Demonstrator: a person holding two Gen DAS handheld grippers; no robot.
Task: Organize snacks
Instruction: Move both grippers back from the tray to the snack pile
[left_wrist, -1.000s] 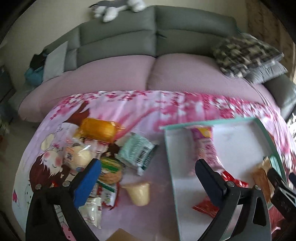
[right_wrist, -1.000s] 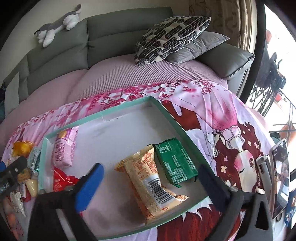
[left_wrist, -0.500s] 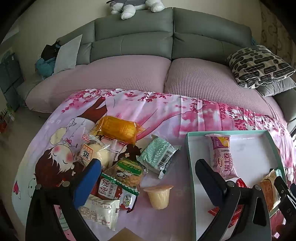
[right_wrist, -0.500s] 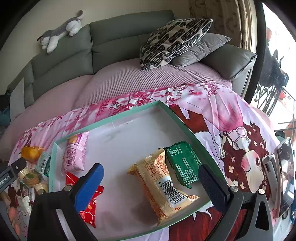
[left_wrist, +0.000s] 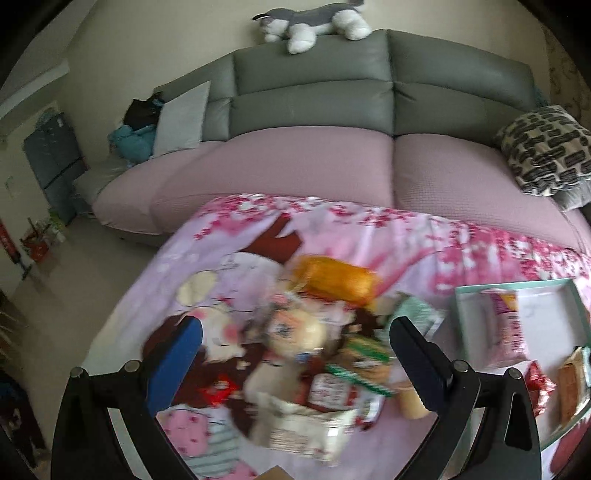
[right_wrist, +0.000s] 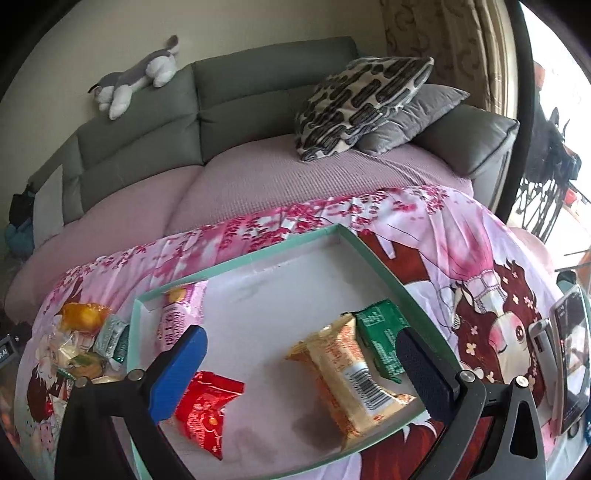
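Note:
My left gripper (left_wrist: 295, 339) is open above a blurred heap of loose snacks on the pink cloth: an orange pack (left_wrist: 334, 278), a round pale bun pack (left_wrist: 295, 330), a green-striped pack (left_wrist: 364, 360) and a white pack (left_wrist: 303, 428). Nothing is between its fingers. My right gripper (right_wrist: 301, 347) hangs open over the teal-rimmed white tray (right_wrist: 258, 258). In the tray lie a pink pack (right_wrist: 177, 317), a red pack (right_wrist: 205, 410), a tan barcode pack (right_wrist: 347, 373) and a green pack (right_wrist: 384, 339). The tray (left_wrist: 513, 286) shows at the left wrist view's right edge.
A grey and mauve sofa (left_wrist: 314, 162) runs behind the table, with patterned cushions (right_wrist: 362, 99) and a plush toy (left_wrist: 314, 22) on its back. A phone on a stand (right_wrist: 569, 354) sits at the table's right edge. Floor lies to the left (left_wrist: 92, 273).
My left gripper has swung left, from beside the tray to over the loose snack heap, and its view is now blurred. My right gripper has shifted slightly over the tray, staying open.

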